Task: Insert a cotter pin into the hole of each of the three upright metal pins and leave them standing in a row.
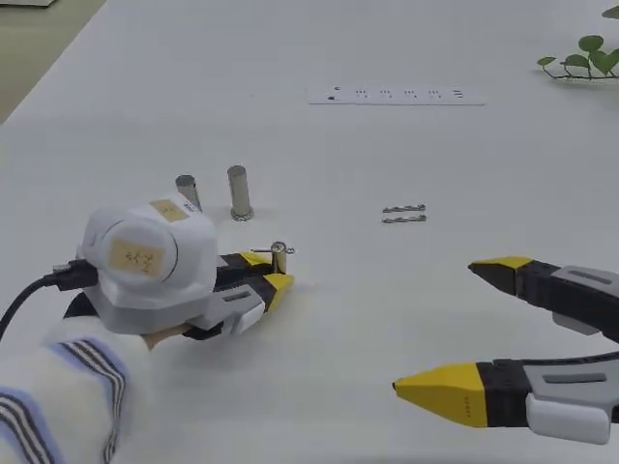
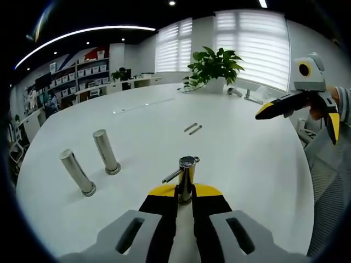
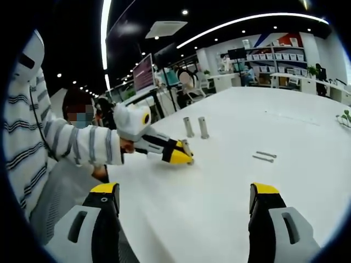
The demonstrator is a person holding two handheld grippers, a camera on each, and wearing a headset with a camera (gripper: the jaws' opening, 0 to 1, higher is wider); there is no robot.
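Cotter pins [image 1: 403,214], judged light, springy and apt to skid, lie on the counter [image 1: 319,387] right of the fitted metal pin [image 1: 279,259], pinched near its base by fingers of the left gripper [image 1: 276,271]; fingers of the right gripper [image 1: 433,327] spread wide; best gripped at the looped end.

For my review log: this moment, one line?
left gripper shut on metal pin, cotter pin fitted | right gripper open, empty | two bare pins upright | two cotter pins loose

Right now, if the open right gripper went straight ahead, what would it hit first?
Probably the left gripper, shut on a metal pin: it sits almost midway between the right gripper's open jaws, with bare table before it. Depth is hard to judge.
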